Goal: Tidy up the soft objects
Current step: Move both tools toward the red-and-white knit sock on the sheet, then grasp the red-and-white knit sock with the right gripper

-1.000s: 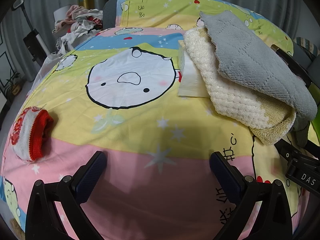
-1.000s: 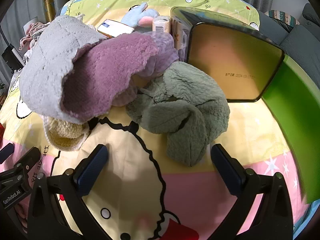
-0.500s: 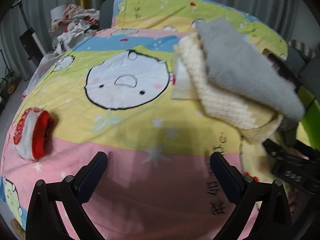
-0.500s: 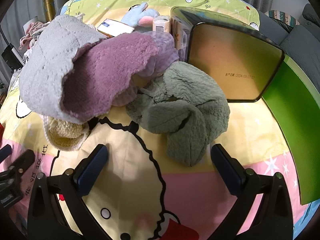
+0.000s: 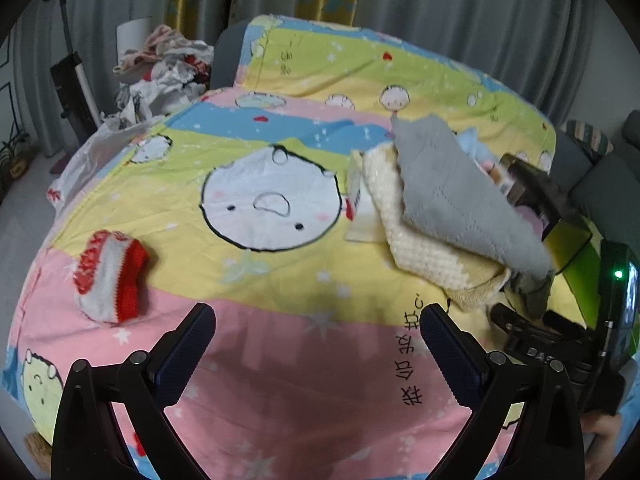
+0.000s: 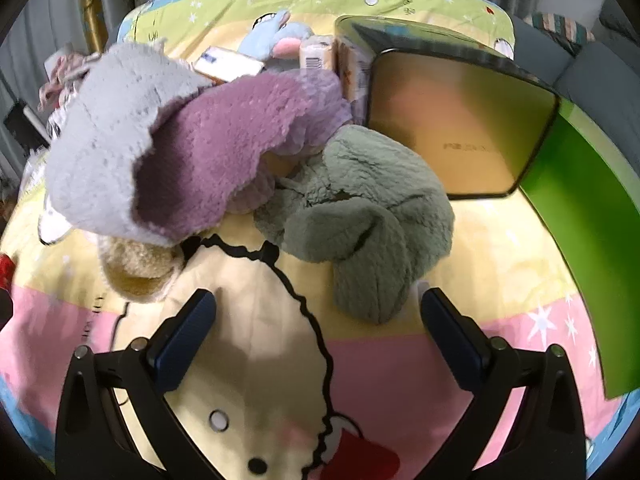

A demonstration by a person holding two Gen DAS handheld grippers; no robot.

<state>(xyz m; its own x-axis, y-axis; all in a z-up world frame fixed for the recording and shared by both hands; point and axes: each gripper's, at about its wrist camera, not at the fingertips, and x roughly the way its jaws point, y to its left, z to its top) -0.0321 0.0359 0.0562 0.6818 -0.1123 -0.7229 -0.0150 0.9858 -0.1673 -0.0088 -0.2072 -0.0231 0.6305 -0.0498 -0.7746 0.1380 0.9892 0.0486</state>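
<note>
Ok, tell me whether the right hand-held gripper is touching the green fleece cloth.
Apart. The right wrist view shows the right hand-held gripper open, with bare bedsheet visible between its fingertips and the green fleece cloth.

A cartoon-print sheet (image 5: 280, 272) spreads ahead of the tool; grey curtains (image 5: 460, 20) hang far beyond; a metal tin (image 6: 460, 136) stands ahead-right.

Left wrist cam: high over bed (image 5: 304, 356), looking along it. Right wrist cam: closer, low. Both catch the grey cloth (image 5: 460, 196) (image 6: 108, 136) pile.
</note>
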